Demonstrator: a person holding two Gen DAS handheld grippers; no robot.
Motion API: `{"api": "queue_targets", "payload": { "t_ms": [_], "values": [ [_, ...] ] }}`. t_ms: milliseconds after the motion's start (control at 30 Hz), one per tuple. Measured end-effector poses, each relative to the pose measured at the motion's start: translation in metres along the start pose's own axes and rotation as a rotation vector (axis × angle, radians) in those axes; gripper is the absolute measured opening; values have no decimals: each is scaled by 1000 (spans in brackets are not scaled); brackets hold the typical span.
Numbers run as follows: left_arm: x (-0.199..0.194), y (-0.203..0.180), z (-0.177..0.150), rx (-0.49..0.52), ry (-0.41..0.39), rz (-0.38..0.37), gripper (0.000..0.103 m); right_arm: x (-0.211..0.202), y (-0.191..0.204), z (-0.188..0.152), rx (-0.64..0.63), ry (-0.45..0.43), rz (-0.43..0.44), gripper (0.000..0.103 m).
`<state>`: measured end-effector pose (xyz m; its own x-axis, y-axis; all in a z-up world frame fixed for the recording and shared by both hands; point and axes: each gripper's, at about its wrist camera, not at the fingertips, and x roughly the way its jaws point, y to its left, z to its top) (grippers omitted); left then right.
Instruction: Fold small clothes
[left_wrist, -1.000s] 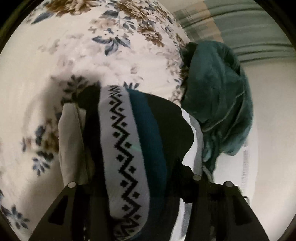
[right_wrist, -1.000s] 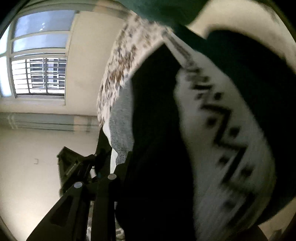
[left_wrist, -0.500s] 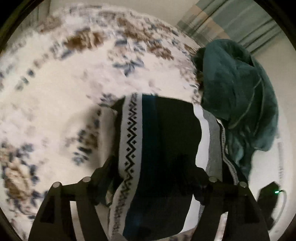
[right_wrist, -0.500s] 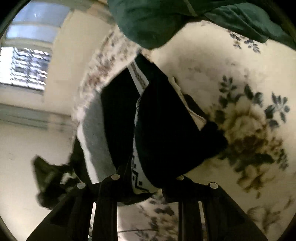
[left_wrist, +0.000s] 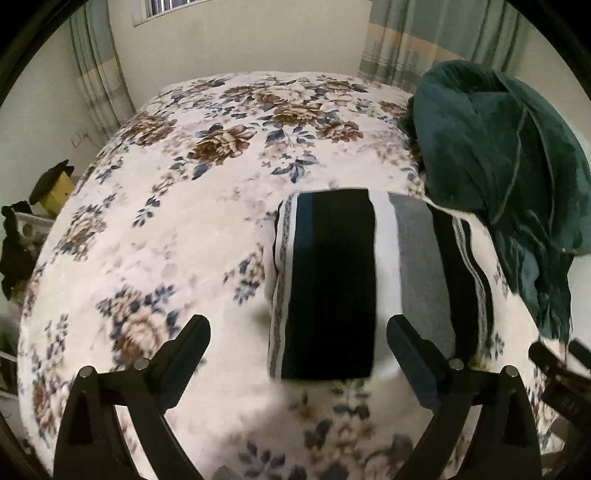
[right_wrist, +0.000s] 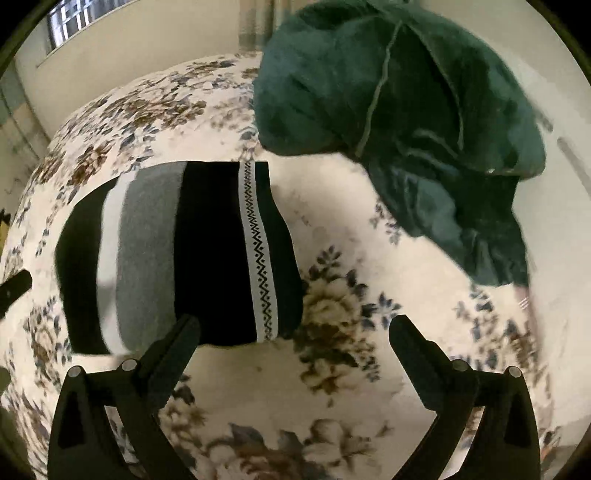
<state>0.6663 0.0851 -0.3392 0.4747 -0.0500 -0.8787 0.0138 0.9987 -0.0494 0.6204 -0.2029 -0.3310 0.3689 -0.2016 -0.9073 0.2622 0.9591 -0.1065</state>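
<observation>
Now both grippers have let go. Half a second ago each was pinched on the striped garment, carrying it over the floral bedspread; at this moment the left gripper (left_wrist: 297, 338) and the right gripper (right_wrist: 293, 332) both stand with their fingers spread wide and nothing between them, pulled back from the cloth. I take that to mean the last fold on this piece is laid down and released, so it is probably done unless it needs a tidy.

The striped garment (left_wrist: 354, 280) lies flat on the floral bedspread (left_wrist: 177, 229), just beside the dark green blanket (left_wrist: 495, 162) heaped at the bed's right edge; the blanket's lower hem seems to touch or slightly overlap the garment's far right corner, though I cannot tell which for certain. The left gripper's fingers sit near the garment's near edge, apart from it.

From the right wrist view the garment (right_wrist: 184, 258) reads as a neat, roughly rectangular packet. Its bands run lengthwise away from me: black, white, grey, black again, then a white strip with a black zigzag pattern, and a dark edge nearest the blanket (right_wrist: 399, 96). In the left view a folded layer sits on top, with a teal stripe and a patterned trim along the side farthest from the blanket. Edges look fairly square, and I see no loose sleeve or corner sticking out. It looks like soft knit that should hold this shape if left alone.
</observation>
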Motion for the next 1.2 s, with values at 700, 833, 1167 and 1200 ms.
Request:
{"api": "queue_targets", "payload": {
  "t_ms": [700,833,1167,1200],
  "values": [
    [-323,-32,-82,18,-233,27,98,-377,-56,-108,-75,-295,77,103],
    [-366,-37,-95,12,-281,22,98,-439,-74,-128,-68,-370,85,103],
    [-413,-45,-121,16,-341,27,98,-532,-104,-166,-65,-465,117,103],
    [-415,-46,-124,14,-341,27,98,-534,-107,-168,-67,-469,117,103]
  ]
}}
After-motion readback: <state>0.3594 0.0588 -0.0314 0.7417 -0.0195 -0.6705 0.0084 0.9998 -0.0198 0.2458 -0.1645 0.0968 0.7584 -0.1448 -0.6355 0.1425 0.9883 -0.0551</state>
